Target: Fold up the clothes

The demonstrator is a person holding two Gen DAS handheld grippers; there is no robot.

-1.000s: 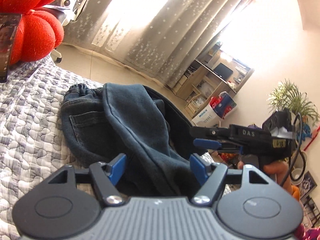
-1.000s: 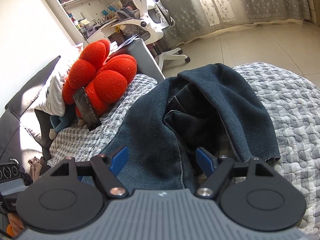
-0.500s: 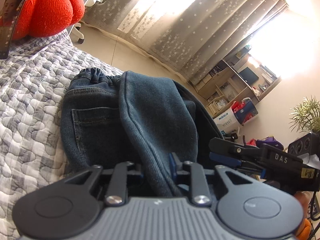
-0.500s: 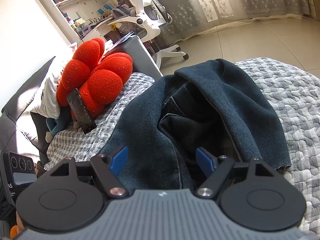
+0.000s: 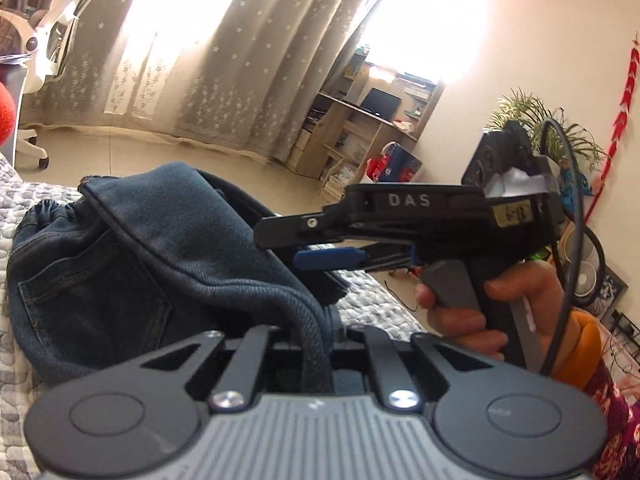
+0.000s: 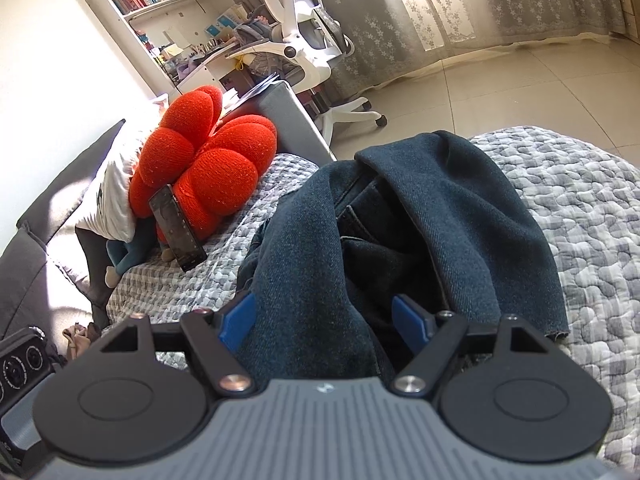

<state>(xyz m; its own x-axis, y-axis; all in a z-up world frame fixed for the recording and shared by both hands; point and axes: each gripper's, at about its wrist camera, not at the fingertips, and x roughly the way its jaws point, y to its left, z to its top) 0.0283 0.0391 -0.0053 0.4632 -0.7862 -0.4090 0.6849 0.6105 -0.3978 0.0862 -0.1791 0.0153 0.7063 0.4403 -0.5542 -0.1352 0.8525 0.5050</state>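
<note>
Left gripper [image 5: 320,328] has clamped the jeans [image 5: 132,264].

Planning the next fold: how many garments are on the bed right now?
1: a pair of dark jeans heaped on the quilted bed, one folded edge pinched in the left gripper. Smaller items could be hidden underneath.

We see the jeans [image 6: 400,240] lying bunched on the quilt [image 6: 580,208], one leg folded over the rest. To their left a cushion [image 6: 200,160] sits on the quilt with a phone [image 6: 176,232] leaning against its front. Behind the cushion stands an office chair [image 6: 304,40], with curtains [image 6: 480,0] further right.
</note>
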